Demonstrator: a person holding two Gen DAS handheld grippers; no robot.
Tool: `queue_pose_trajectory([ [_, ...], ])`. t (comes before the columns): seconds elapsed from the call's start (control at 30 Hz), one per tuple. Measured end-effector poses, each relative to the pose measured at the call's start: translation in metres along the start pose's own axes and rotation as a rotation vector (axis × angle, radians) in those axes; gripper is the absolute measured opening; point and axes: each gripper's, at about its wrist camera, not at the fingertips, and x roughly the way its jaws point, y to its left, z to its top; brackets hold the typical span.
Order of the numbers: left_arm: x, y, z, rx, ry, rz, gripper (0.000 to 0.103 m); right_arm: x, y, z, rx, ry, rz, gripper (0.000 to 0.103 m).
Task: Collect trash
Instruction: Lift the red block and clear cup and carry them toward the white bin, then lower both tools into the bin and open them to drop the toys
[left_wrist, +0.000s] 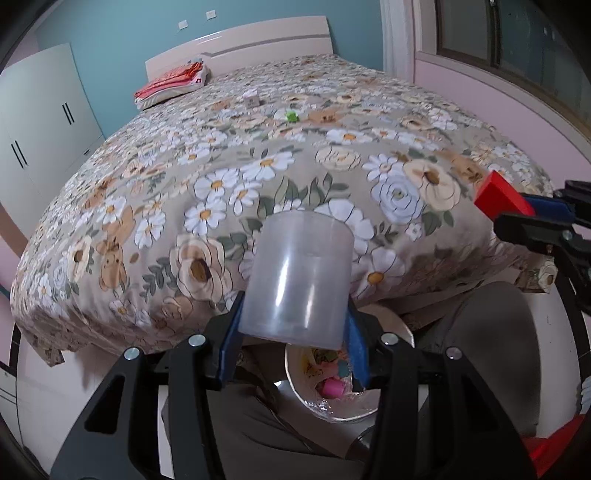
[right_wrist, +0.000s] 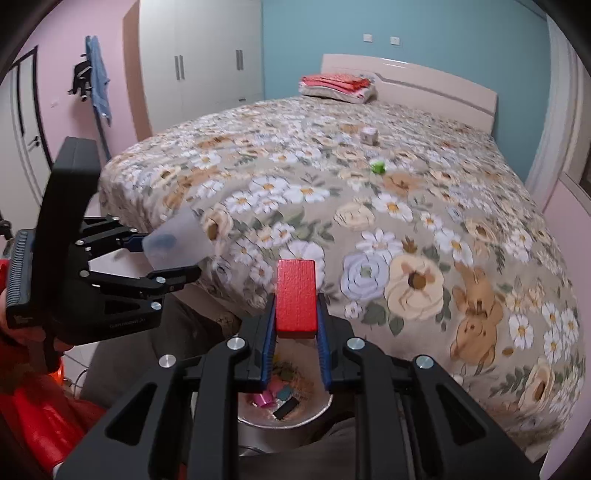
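A bedroom, seen from two cameras mounted on hand-held grippers at the foot of a bed (left_wrist: 229, 192). The bed is covered by a beige sheet printed with white and cream flowers.

The left gripper (left_wrist: 293, 295) is closed partway around a cloudy, see-through plastic cup (left_wrist: 299, 277), its blue pads pressing on the cup's sides. The cup points bottom-first away from the camera. The right gripper (right_wrist: 296, 325) is clamped tight on a red block (right_wrist: 296, 295), which stands up between its blue pads.

Both grippers hang over a round bin (right_wrist: 317, 410) on the floor, just beside the foot of the bed. The bin already contains small pieces of trash, among them something pink (right_wrist: 264, 398) and a dark flat piece (right_wrist: 286, 409).

Farther up the bed lie a small green object (right_wrist: 378, 167) and, beyond it, a small pale box (right_wrist: 368, 135). A folded red and white stack of bedding (right_wrist: 338, 88) rests by the headboard. White wardrobes (right_wrist: 199, 55) stand against the wall on the left.
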Motion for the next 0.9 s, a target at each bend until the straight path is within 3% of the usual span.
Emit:
queue_pose_trajectory([
  [0.27,0.022,-0.005,-0.018,-0.037,0.019,0.007,0.049,0.033,0.01,-0.029,0.039,0.051,-0.037,0.022],
  [0.9,0.091,-0.017,-0.059,-0.047,0.193,-0.027,0.049,0.097,0.018,-0.075,0.065,0.25,-0.022,0.022],
])
